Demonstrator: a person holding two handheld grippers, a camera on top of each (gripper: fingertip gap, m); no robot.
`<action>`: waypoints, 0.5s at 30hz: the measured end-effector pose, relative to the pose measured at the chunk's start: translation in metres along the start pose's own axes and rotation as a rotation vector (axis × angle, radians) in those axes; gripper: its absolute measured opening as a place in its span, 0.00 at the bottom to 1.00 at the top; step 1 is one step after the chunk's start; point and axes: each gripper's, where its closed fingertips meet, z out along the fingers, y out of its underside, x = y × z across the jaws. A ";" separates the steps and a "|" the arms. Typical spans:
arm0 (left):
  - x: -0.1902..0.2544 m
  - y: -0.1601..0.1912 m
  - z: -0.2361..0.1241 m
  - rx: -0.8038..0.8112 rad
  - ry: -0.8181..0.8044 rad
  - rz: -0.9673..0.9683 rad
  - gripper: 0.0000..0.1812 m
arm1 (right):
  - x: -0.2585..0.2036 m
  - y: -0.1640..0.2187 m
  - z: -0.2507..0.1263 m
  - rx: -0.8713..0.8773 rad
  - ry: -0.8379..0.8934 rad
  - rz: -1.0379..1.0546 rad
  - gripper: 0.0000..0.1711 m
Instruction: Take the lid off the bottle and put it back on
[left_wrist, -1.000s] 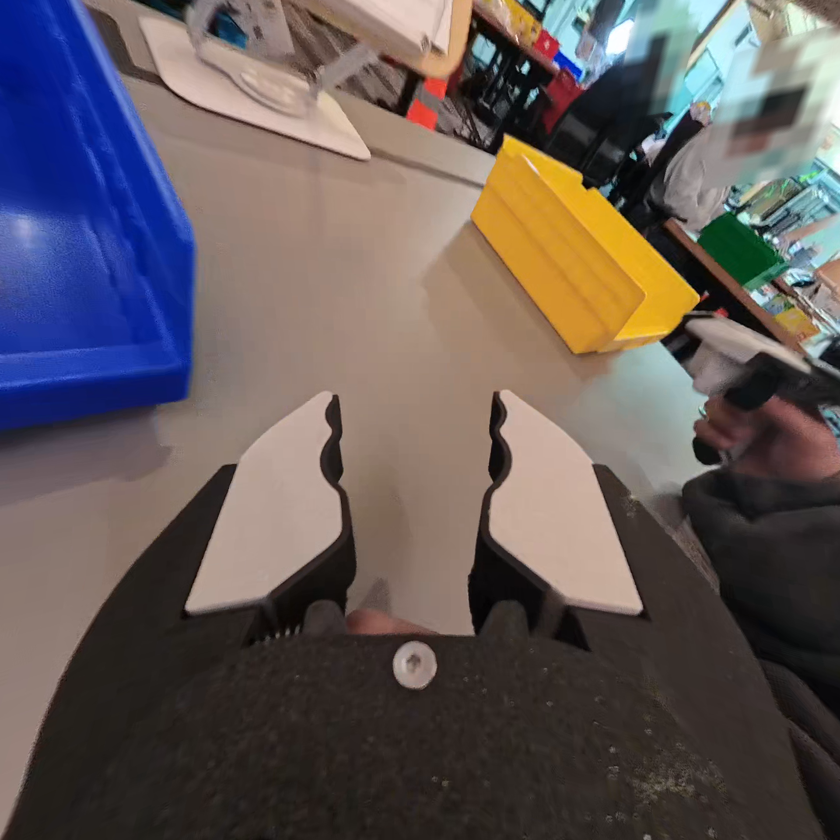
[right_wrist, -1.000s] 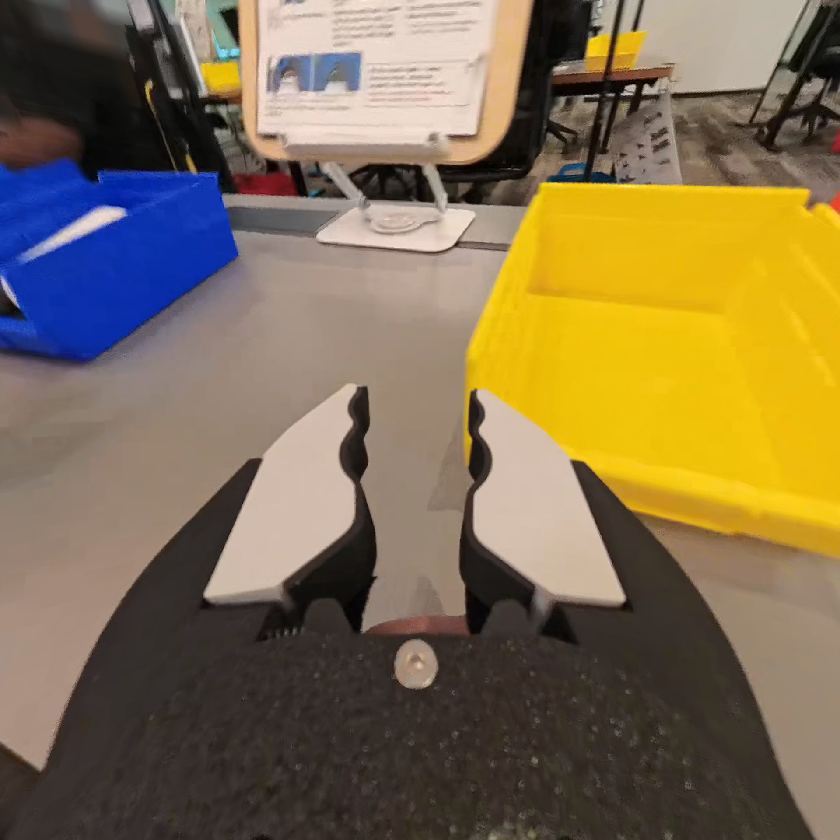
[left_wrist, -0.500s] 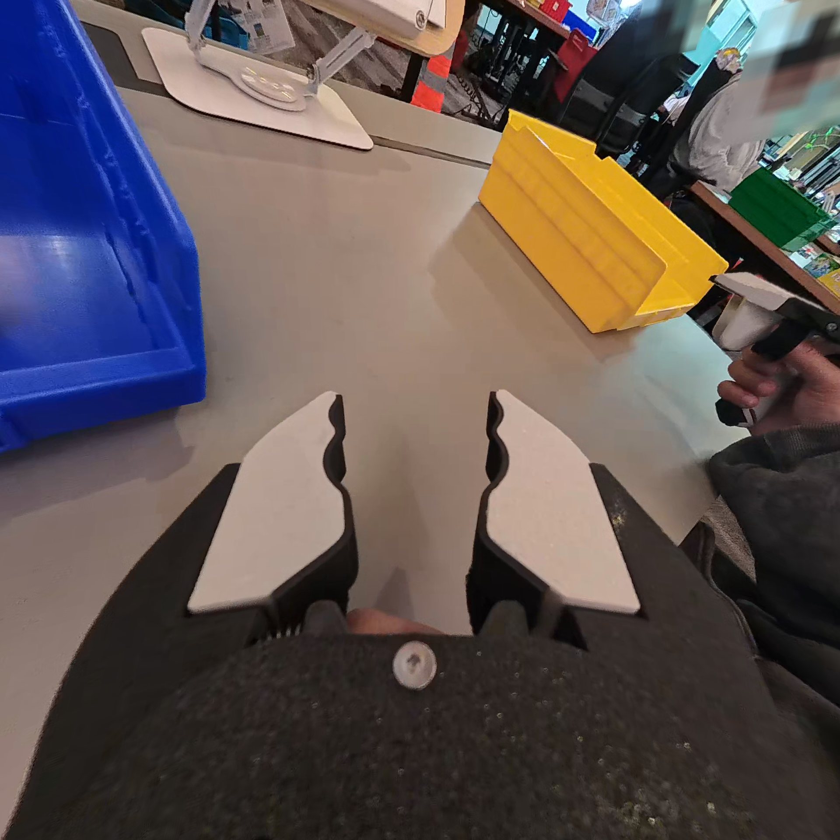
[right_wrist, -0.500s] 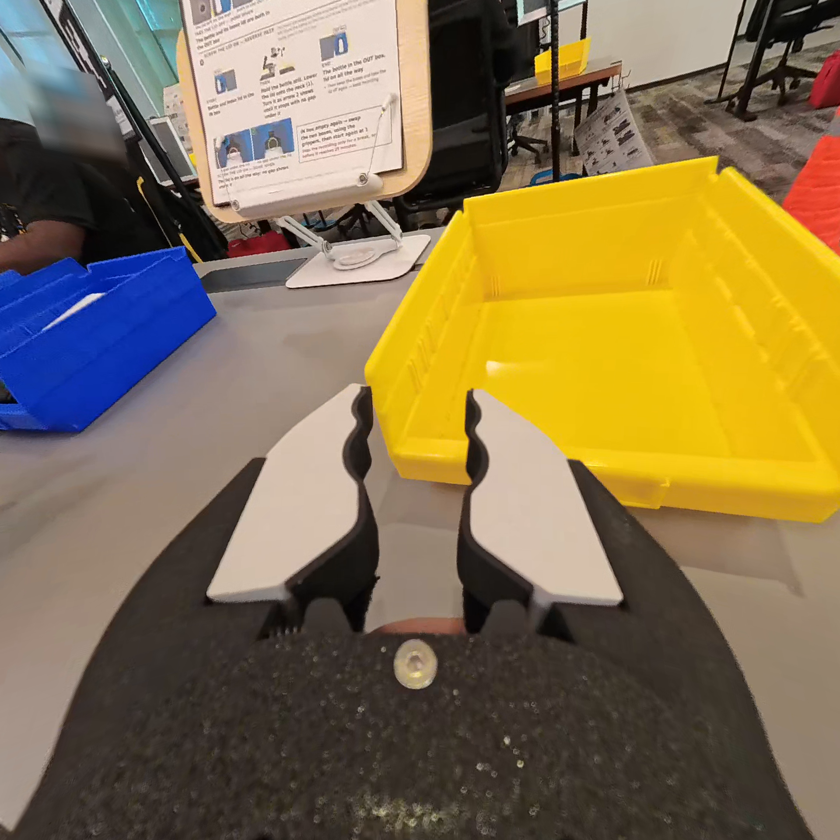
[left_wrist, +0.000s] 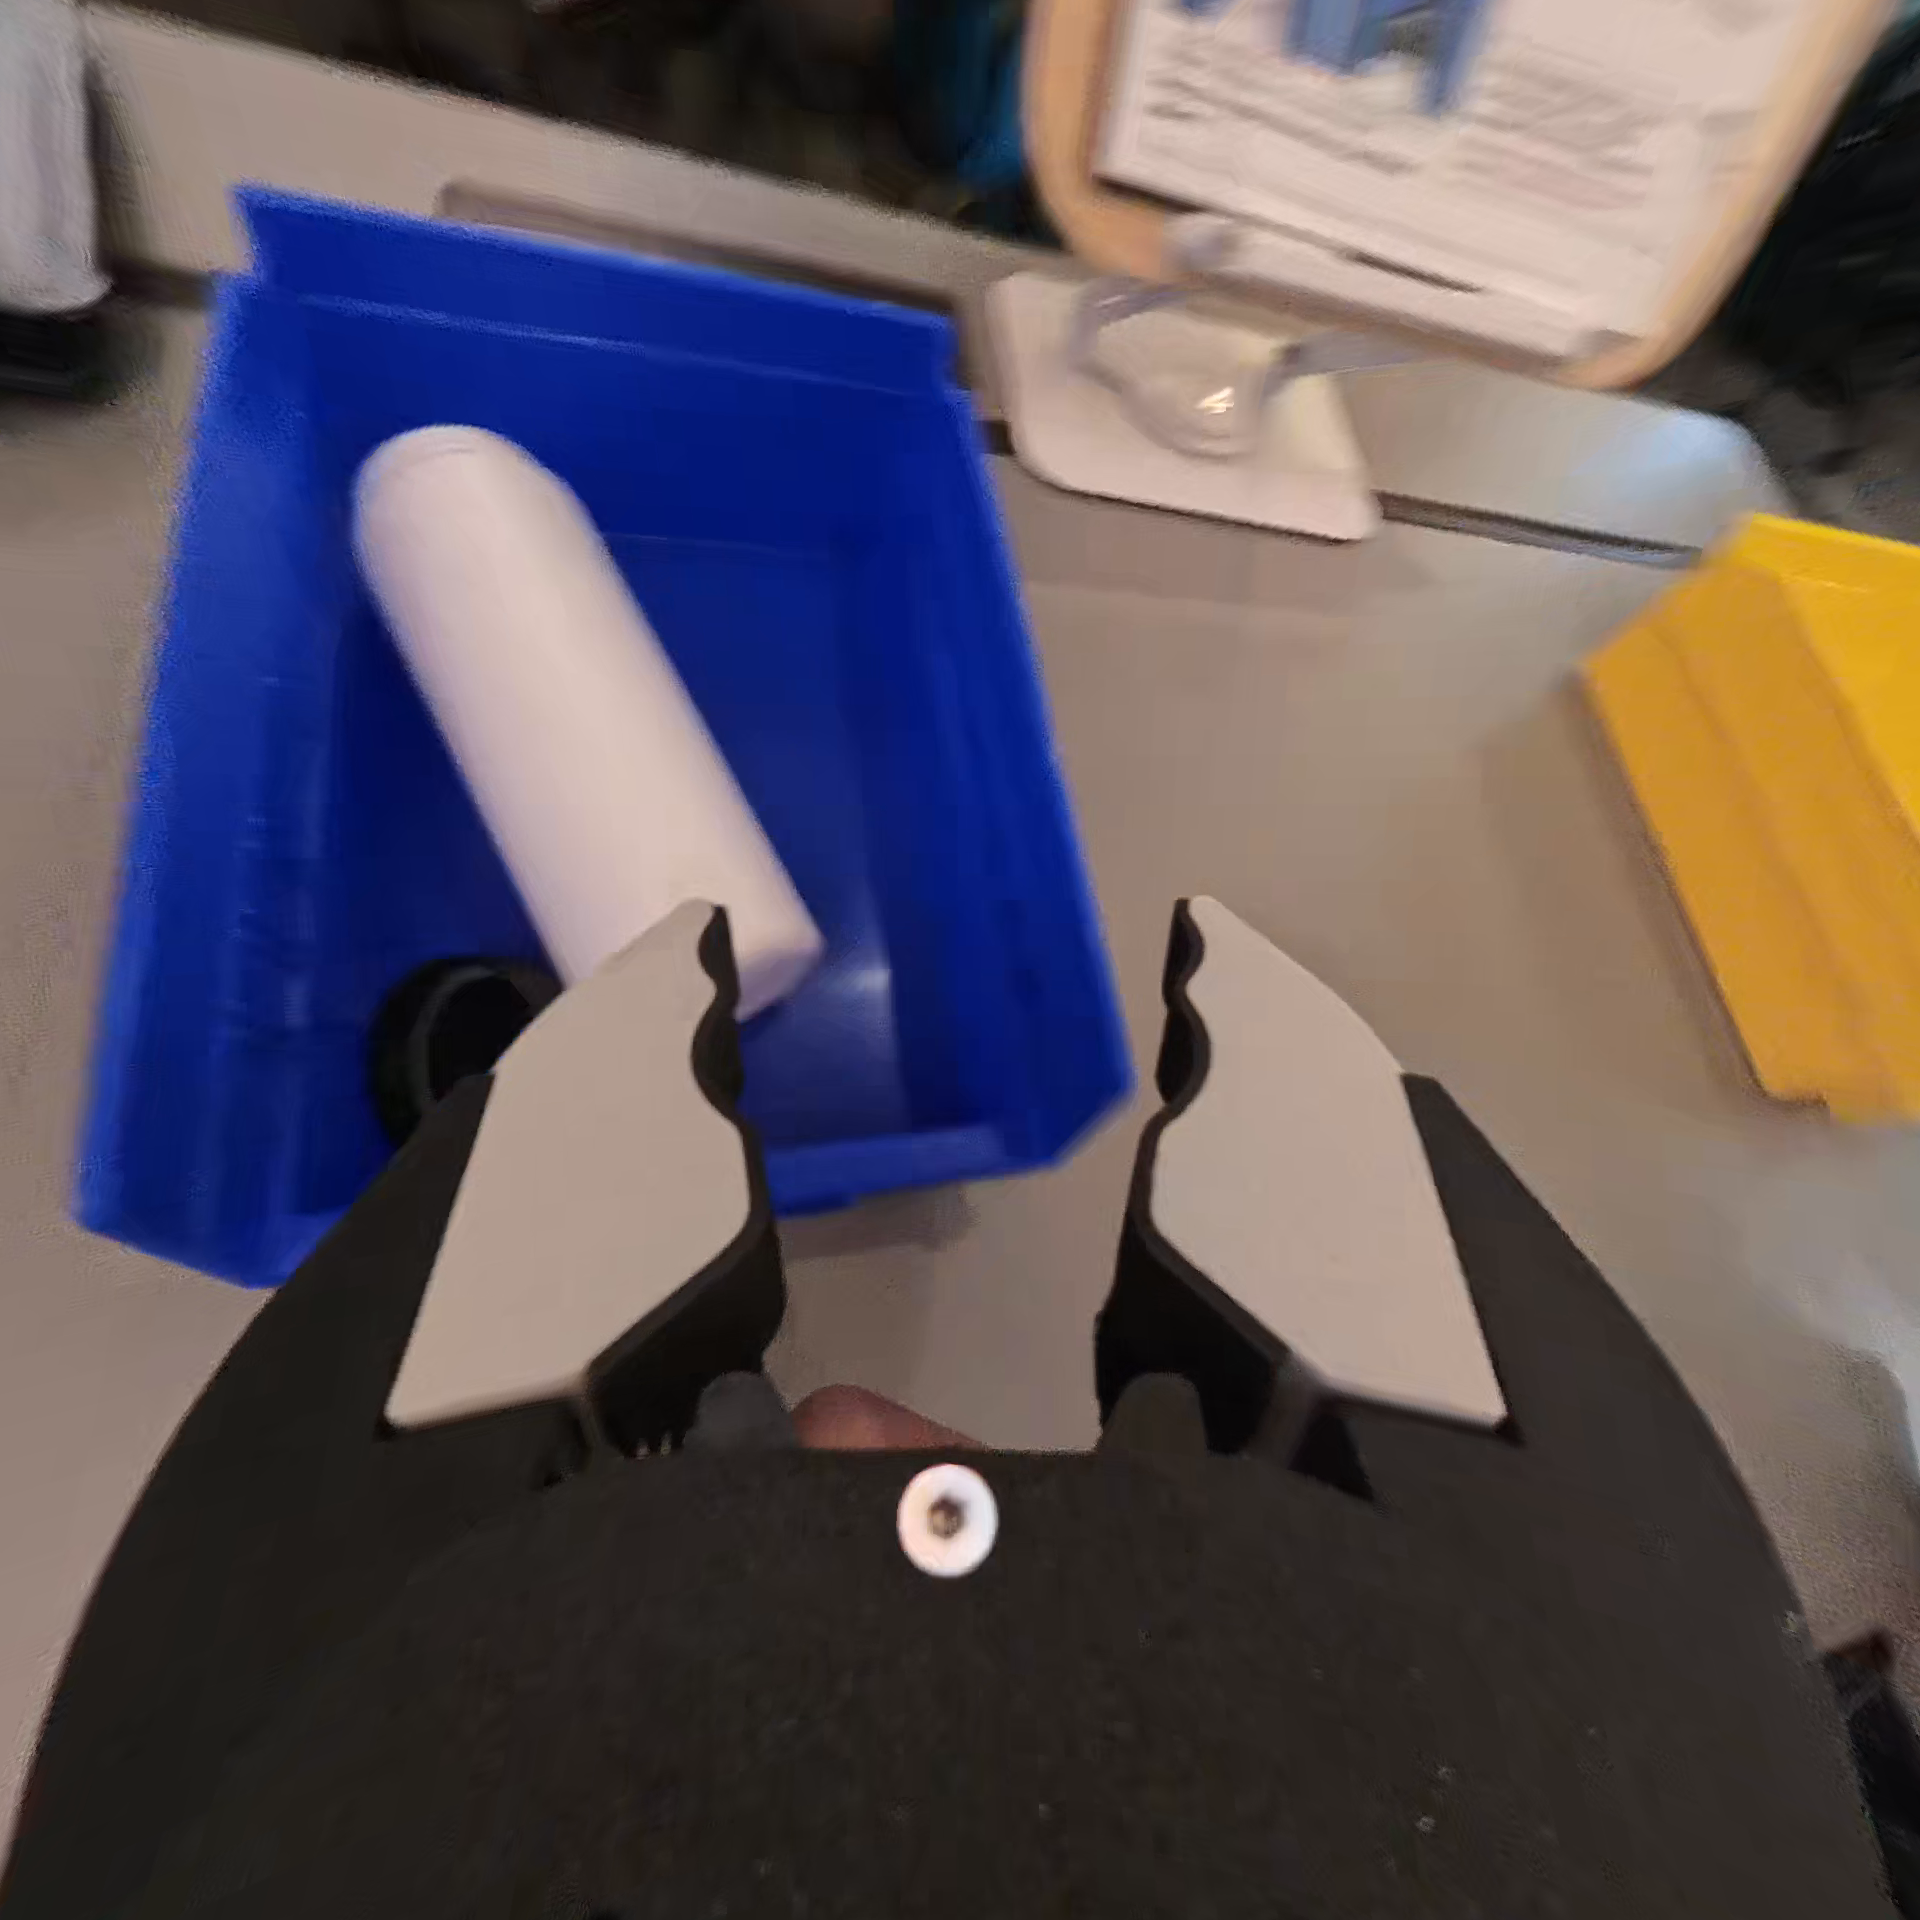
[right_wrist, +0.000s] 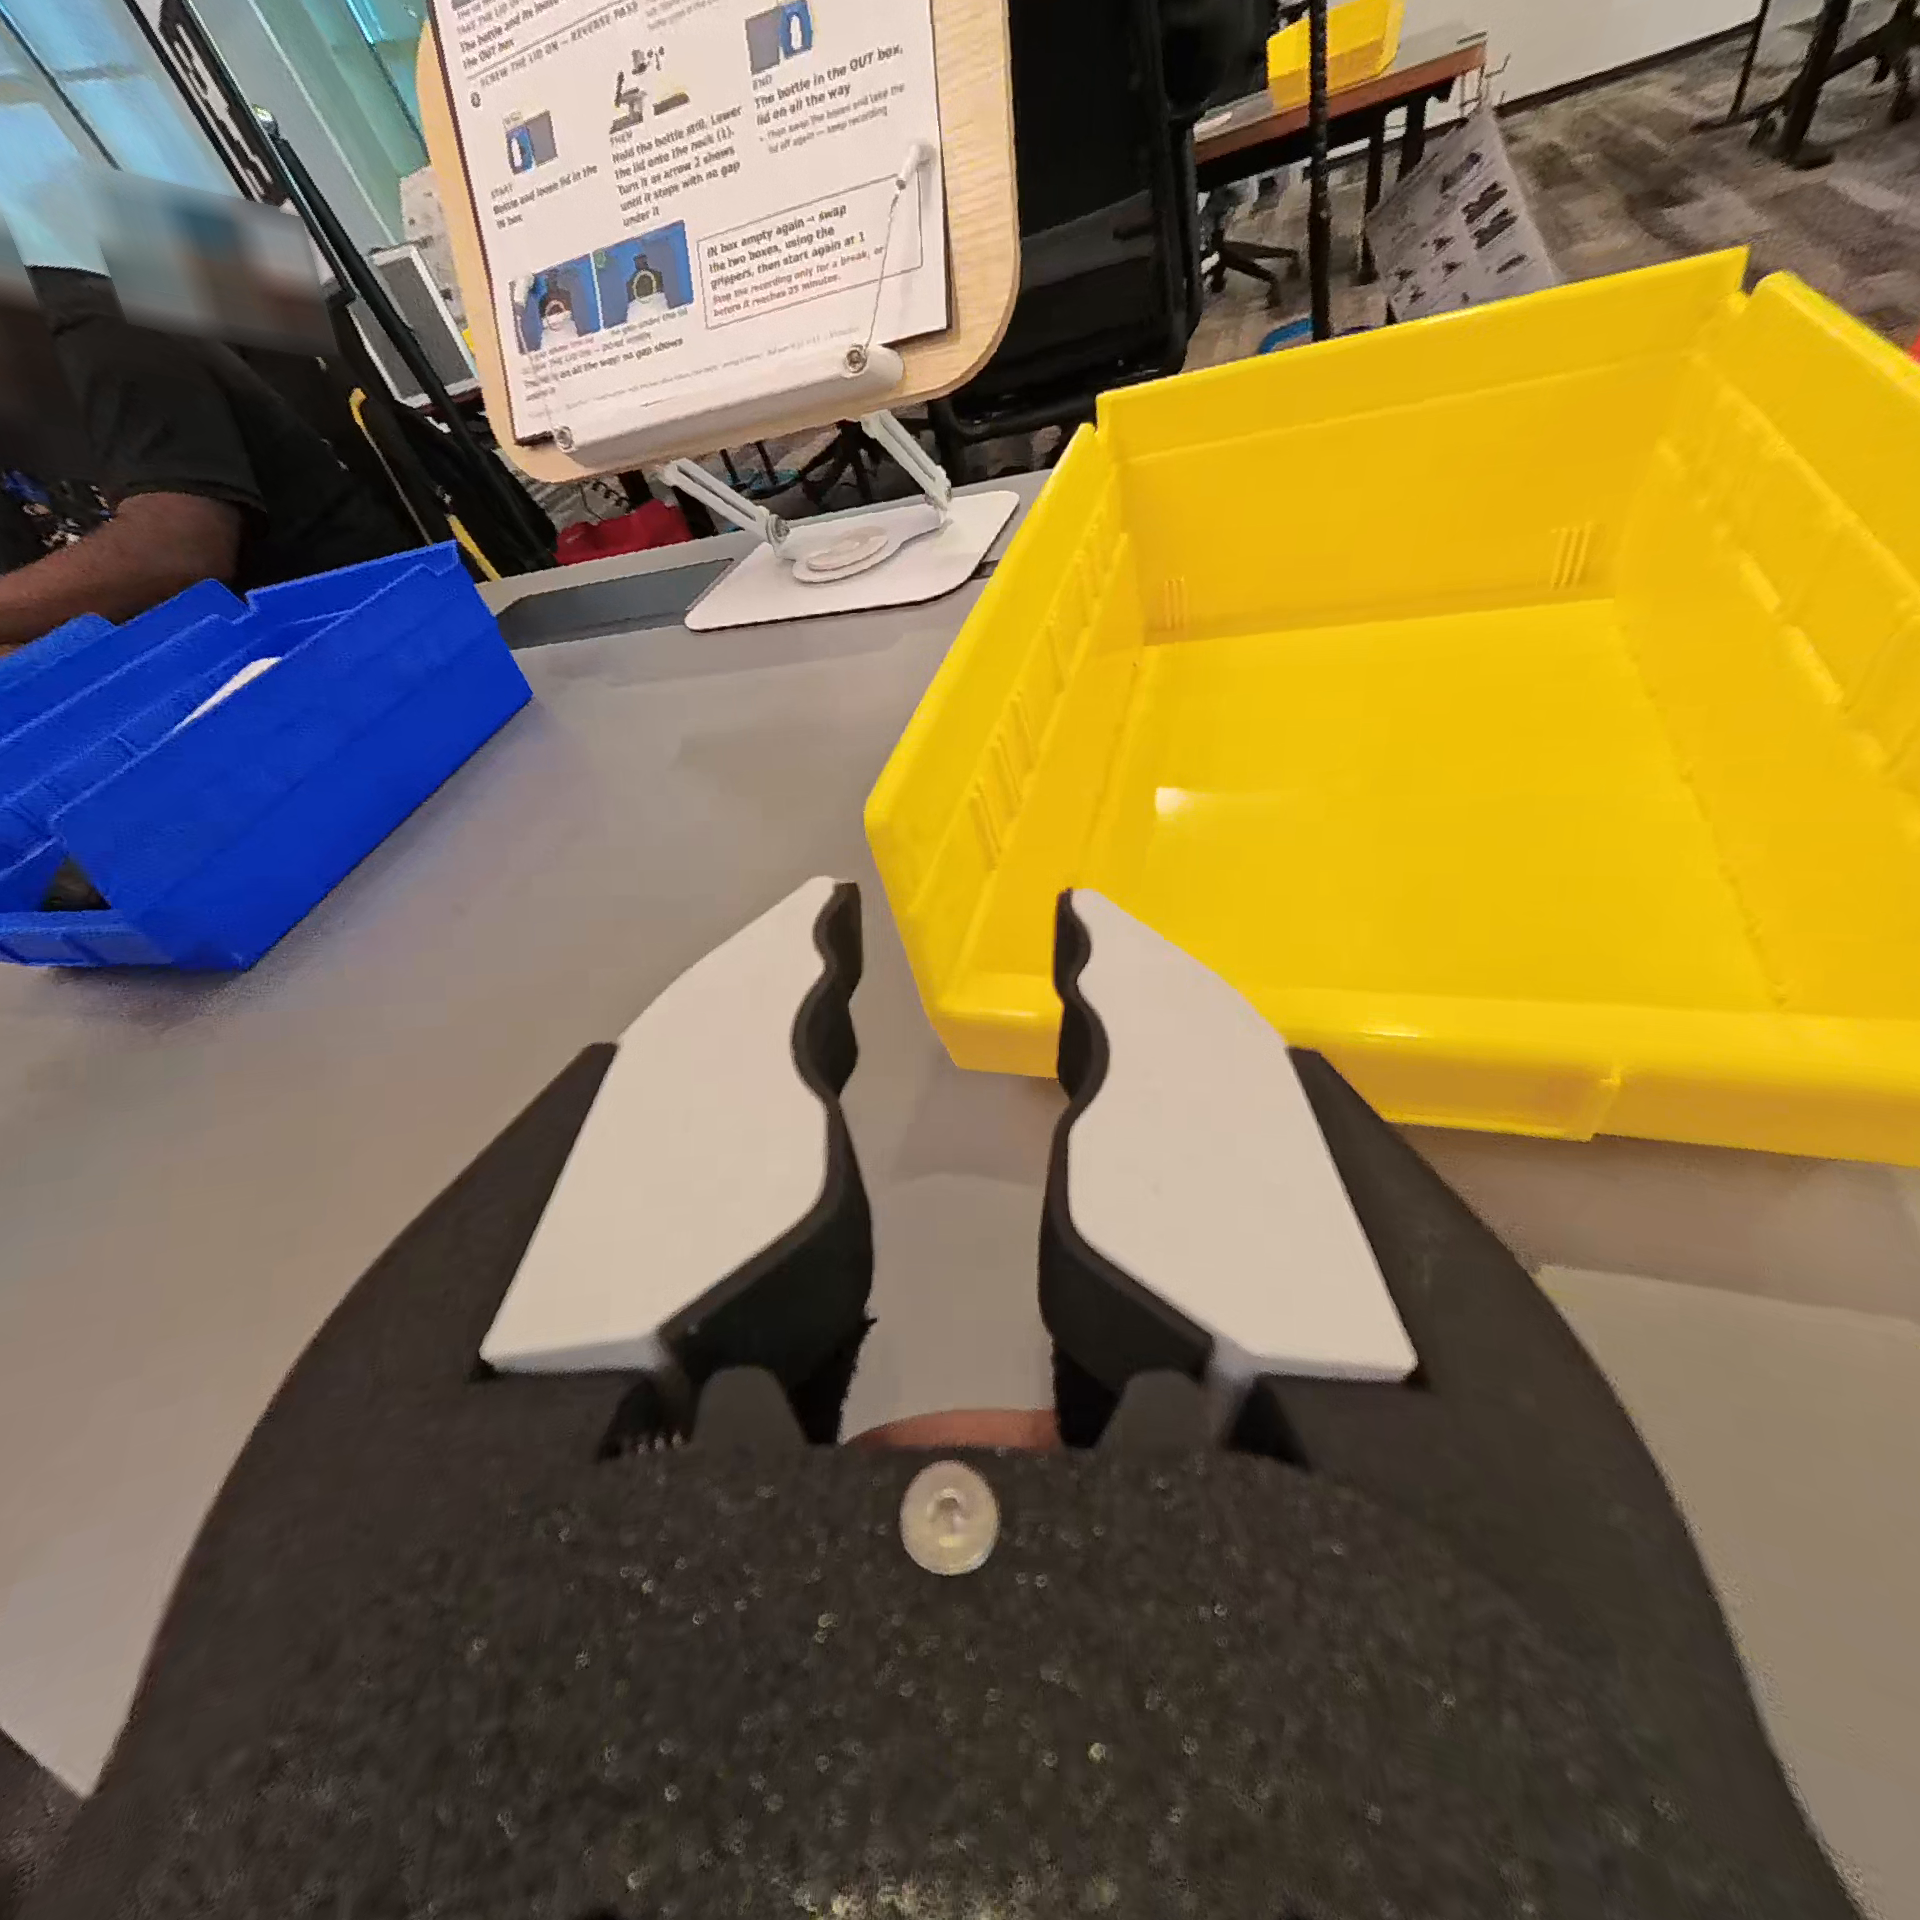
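Note:
A white cylindrical bottle (left_wrist: 561, 717) lies on its side in the blue bin (left_wrist: 935, 727). A black lid (left_wrist: 447, 1039) lies in the bin's near left corner, partly hidden behind my left finger. My left gripper (left_wrist: 951, 935) is open and empty, held above the bin's near edge. My right gripper (right_wrist: 956, 914) is open and empty over the grey table, just left of the yellow bin (right_wrist: 1455, 790). In the right wrist view the blue bin (right_wrist: 260, 769) sits at the far left with a sliver of the white bottle (right_wrist: 234, 681) showing.
An instruction board on a white stand (right_wrist: 727, 208) is at the table's back, between the bins; it also shows in the left wrist view (left_wrist: 1434, 187). The yellow bin (left_wrist: 1766, 790) shows at the right. A person in dark clothes (right_wrist: 135, 457) is behind the blue bin.
The left gripper has swung left and now looks down into the blue bin, bringing the bottle and lid into view. The right gripper shifted slightly and opened a little wider.

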 end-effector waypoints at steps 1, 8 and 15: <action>-0.016 -0.012 0.014 -0.071 -0.045 -0.044 0.41 | -0.001 0.001 0.000 -0.006 -0.001 -0.005 0.21; -0.097 -0.021 0.109 -0.418 -0.313 -0.237 0.44 | -0.004 0.003 0.001 -0.023 0.001 -0.044 0.21; -0.116 0.009 0.146 -0.575 -0.409 -0.228 0.51 | -0.002 0.008 0.000 -0.042 -0.003 -0.031 0.21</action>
